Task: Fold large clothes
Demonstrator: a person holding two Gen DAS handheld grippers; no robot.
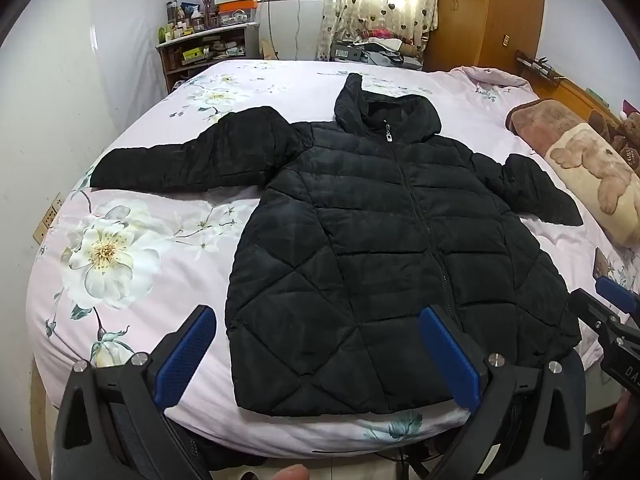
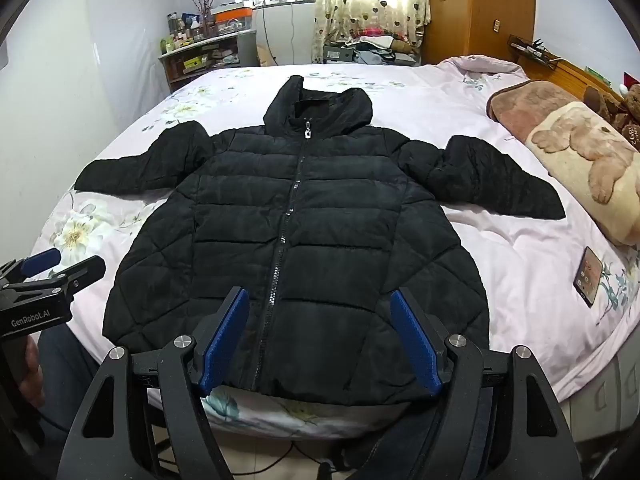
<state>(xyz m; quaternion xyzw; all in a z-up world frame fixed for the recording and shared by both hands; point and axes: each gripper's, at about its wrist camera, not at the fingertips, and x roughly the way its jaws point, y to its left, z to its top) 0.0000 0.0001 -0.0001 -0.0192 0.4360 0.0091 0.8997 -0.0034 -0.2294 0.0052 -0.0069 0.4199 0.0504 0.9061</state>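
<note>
A black quilted hooded jacket (image 1: 380,240) lies flat and zipped on the bed, front up, both sleeves spread out to the sides; it also shows in the right wrist view (image 2: 304,240). My left gripper (image 1: 316,320) is open, held above the jacket's hem on its left half, holding nothing. My right gripper (image 2: 320,304) is open above the hem near the zipper, holding nothing. The right gripper shows at the edge of the left wrist view (image 1: 600,312), and the left gripper shows at the edge of the right wrist view (image 2: 60,268).
The bed has a pink floral sheet (image 1: 140,240). A brown bear-print pillow (image 2: 580,152) and a teddy bear lie at the right by the headboard. A phone (image 2: 588,276) lies on the sheet right of the jacket. Shelves and a wardrobe stand beyond the bed.
</note>
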